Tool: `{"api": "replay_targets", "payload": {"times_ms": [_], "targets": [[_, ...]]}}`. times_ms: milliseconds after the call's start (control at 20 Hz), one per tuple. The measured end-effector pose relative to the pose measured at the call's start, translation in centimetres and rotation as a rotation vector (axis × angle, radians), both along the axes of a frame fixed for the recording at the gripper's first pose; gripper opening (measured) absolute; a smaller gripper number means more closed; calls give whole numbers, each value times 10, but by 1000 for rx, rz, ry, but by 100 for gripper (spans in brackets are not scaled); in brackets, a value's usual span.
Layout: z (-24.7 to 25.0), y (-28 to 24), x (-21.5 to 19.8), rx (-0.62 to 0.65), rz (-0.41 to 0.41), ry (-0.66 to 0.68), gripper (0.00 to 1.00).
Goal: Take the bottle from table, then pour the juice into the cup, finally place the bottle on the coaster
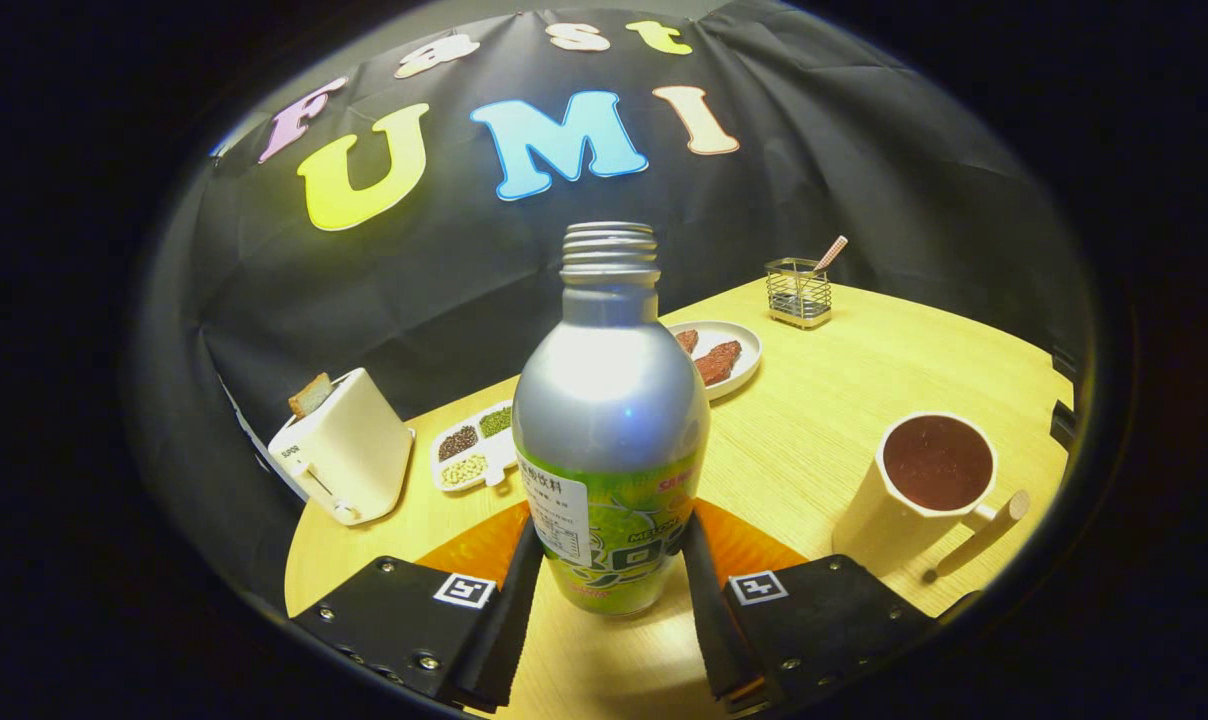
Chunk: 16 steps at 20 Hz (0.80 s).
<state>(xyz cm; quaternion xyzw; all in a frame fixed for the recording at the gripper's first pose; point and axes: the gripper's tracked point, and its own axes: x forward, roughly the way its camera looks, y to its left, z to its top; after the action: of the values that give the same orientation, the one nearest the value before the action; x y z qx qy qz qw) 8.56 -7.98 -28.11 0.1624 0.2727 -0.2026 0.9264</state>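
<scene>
A silver metal bottle with a green label and an open threaded neck [610,420] stands upright between the two fingers of the gripper [612,570], which press its lower sides. Behind its base lies an orange coaster [754,545] on the light wooden table [844,400]. To the right stands a cream cup of dark liquid [929,490].
</scene>
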Motion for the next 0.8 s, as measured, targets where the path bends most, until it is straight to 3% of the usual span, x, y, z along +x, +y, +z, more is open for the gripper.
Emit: {"api": "replay_targets", "payload": {"times_ms": [800], "targets": [[-21, -16, 36, -88, -28, 0, 71]]}}
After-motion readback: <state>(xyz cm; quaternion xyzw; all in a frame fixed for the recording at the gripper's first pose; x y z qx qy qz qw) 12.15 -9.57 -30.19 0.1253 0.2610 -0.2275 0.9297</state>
